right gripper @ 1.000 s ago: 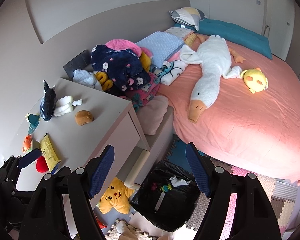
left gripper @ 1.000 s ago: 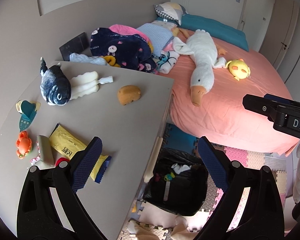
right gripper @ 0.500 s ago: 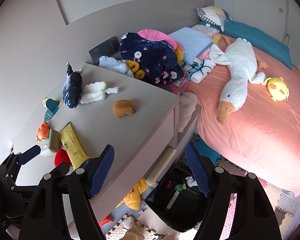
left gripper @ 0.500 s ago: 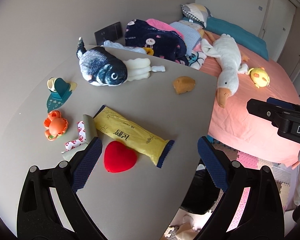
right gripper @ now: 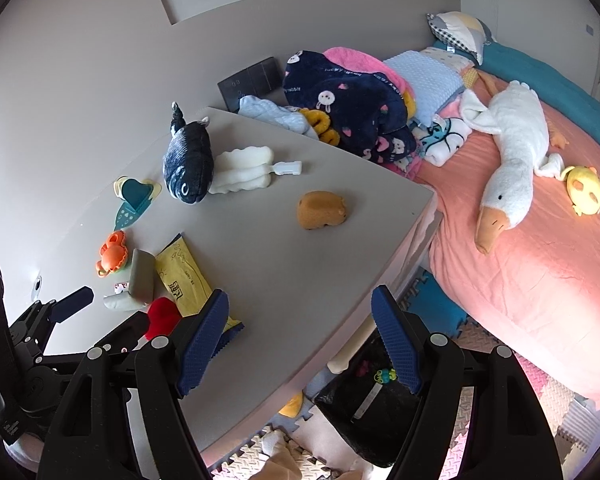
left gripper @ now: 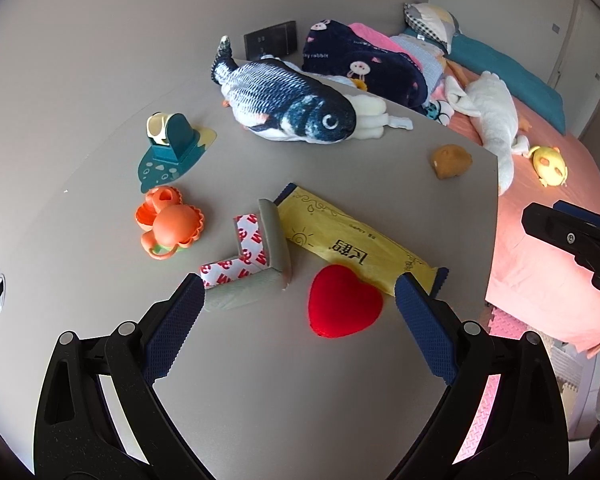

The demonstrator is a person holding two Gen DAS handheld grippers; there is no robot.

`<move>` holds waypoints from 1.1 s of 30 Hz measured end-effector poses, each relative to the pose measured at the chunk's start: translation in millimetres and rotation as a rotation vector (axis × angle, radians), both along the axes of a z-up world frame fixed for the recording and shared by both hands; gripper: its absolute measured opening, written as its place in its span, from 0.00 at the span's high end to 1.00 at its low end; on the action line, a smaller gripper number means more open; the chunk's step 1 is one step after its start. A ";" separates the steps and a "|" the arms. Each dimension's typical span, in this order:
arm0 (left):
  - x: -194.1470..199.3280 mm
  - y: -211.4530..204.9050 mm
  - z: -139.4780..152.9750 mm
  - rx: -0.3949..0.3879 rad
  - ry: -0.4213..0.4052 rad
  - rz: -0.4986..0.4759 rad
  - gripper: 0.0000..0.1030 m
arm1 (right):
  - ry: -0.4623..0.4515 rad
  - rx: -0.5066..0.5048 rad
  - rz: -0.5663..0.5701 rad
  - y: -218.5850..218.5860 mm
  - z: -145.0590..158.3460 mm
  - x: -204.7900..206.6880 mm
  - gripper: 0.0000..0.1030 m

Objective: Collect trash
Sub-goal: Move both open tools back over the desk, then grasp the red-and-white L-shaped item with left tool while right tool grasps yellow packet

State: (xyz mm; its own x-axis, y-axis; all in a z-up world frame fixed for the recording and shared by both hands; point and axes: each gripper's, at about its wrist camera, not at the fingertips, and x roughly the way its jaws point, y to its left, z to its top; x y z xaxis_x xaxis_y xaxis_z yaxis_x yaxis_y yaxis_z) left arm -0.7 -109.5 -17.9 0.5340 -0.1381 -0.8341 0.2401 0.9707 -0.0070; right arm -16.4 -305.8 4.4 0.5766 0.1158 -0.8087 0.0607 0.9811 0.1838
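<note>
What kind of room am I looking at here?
Most likely a child's bedroom: a bed with a pink sheet and a plush goose, a grey dresser top strewn with toys, and foam puzzle mats on the floor.

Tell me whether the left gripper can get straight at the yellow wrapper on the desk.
Probably yes. The left gripper stands open just above the desk, and the yellow wrapper lies flat ahead. Only the red heart overlaps its near edge.
</note>
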 end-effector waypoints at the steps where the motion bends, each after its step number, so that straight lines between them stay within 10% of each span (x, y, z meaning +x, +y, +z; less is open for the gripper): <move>1: 2.6 3.4 -1.3 0.000 0.004 0.004 0.10 | 0.000 0.002 0.007 2.9 -0.7 1.3 0.28; 13: 35.1 29.9 -26.0 -0.020 0.067 0.007 0.11 | 0.039 -0.015 0.060 42.4 -14.3 23.8 0.28; 23: 44.3 33.6 -37.8 -0.042 0.098 -0.054 0.41 | 0.060 -0.031 0.068 58.6 -19.4 37.4 0.28; 33: 34.0 57.2 -31.5 -0.062 0.094 -0.029 0.42 | 0.103 -0.033 0.127 86.7 -38.0 49.9 0.28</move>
